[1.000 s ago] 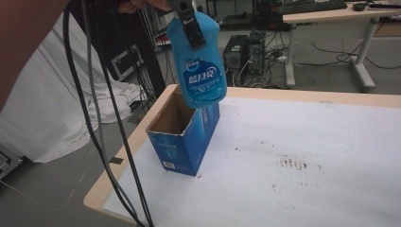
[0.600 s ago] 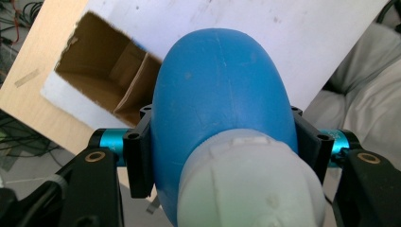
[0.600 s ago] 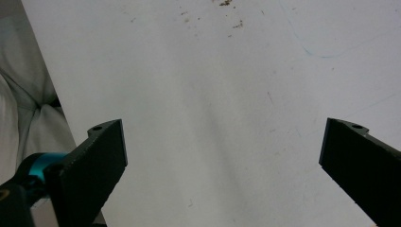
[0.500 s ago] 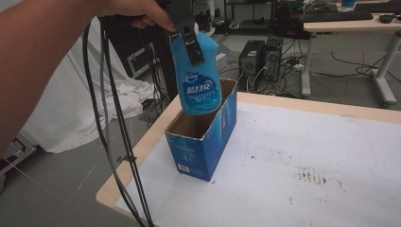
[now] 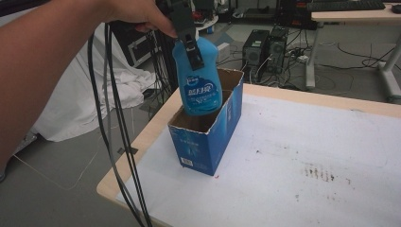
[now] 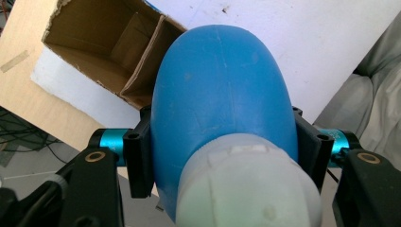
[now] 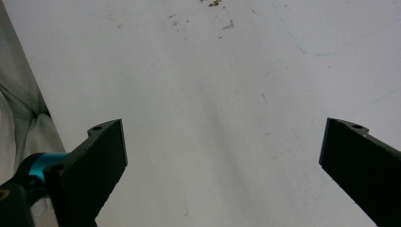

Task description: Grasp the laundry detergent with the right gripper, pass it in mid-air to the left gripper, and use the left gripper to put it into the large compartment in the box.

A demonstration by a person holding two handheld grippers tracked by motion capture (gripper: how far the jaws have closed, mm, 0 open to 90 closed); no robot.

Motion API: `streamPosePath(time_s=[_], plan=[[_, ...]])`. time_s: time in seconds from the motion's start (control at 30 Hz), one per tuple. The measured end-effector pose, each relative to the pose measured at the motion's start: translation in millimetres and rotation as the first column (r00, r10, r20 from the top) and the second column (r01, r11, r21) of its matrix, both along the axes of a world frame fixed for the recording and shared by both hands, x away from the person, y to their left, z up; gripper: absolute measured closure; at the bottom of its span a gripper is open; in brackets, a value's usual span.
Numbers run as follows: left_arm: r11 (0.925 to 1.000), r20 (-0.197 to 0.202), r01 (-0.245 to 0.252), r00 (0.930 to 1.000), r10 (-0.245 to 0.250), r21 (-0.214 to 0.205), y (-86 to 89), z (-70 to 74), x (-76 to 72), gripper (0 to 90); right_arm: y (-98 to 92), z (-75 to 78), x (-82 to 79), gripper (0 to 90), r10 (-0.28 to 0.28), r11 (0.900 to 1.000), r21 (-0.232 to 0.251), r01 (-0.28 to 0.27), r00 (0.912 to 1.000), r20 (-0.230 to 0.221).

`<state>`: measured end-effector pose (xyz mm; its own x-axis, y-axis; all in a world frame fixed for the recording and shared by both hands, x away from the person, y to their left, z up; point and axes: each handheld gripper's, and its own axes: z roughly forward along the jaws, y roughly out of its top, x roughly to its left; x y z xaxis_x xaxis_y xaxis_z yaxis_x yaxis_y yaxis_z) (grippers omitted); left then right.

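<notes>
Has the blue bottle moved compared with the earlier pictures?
Yes. The blue bottle, held by the left tongs, has come down toward the open blue box; its base is now below the box rim.

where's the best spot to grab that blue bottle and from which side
Grip the blue bottle at its narrow shoulder just below the white cap, coming from above with a jaw on each flat side. That is how the left gripper holds it now: the bottle hangs upright, base lowest, so it can likely drop straight into the open blue box.
</notes>
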<state>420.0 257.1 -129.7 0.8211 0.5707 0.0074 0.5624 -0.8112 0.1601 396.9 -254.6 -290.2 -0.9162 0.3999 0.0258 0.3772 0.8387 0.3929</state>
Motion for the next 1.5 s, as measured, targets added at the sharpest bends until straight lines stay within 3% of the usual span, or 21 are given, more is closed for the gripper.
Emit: streamPosePath(time_s=[0.1,0.13,0.27,0.33,0.43,0.47,0.67,0.77,1.13,1.5], plan=[[1.0000,-0.003,0.003,1.0000,-0.003,0.007,2.1,-7.2,1.3,37.6,0.3,-1.2,1.0,0.8,-0.002,1.0000,0.003,0.002,1.0000,-0.001],[0.9999,-0.006,0.012,0.9999,-0.012,0.007,3.1,-18.4,1.7,37.6,0.7,-2.8,1.7,0.8,-0.002,1.0000,0.001,0.002,1.0000,-0.004],[0.9994,-0.011,0.032,0.9994,-0.032,0.011,3.3,-34.9,2.1,37.6,1.0,-5.3,2.0,0.7,-0.005,1.0000,0.001,0.005,1.0000,-0.008],[0.9991,-0.018,0.038,0.9991,-0.037,0.021,2.9,-53.9,2.7,37.6,0.3,-8.3,1.2,0.7,-0.008,1.0000,0.004,0.008,0.9999,-0.012],[0.9988,-0.022,0.045,0.9987,-0.045,0.021,2.8,-71.1,2.7,37.6,-1.4,-11.7,-0.4,0.8,-0.006,1.0000,0.004,0.006,0.9998,-0.021],[0.9988,-0.022,0.045,0.9987,-0.045,0.021,2.8,-71.1,2.7,37.6,-1.4,-11.7,-0.4,0.8,-0.006,1.0000,0.004,0.006,0.9998,-0.021],[0.9966,-0.028,0.070,0.9973,-0.069,0.044,0.1,-105.9,3.4,37.6,-4.1,-17.2,-1.2,0.7,-0.028,0.9996,-0.006,0.028,0.9993,-0.026],[0.9967,-0.037,0.068,0.9971,-0.066,0.044,-0.8,-116.8,4.0,37.6,-3.2,-18.4,-1.4,0.7,-0.029,0.9996,-0.005,0.029,0.9991,-0.030],[0.9947,-0.059,0.083,0.9951,-0.079,0.061,-0.9,-144.0,6.8,37.5,-2.3,-21.0,-0.9,0.8,-0.031,0.9995,-0.008,0.031,0.9987,-0.041],[0.9950,-0.062,0.079,0.9952,-0.075,0.062,-1.3,-148.5,7.9,37.3,-3.5,-20.7,-2.8,0.8,-0.035,0.9993,-0.009,0.035,0.9987,-0.036]])
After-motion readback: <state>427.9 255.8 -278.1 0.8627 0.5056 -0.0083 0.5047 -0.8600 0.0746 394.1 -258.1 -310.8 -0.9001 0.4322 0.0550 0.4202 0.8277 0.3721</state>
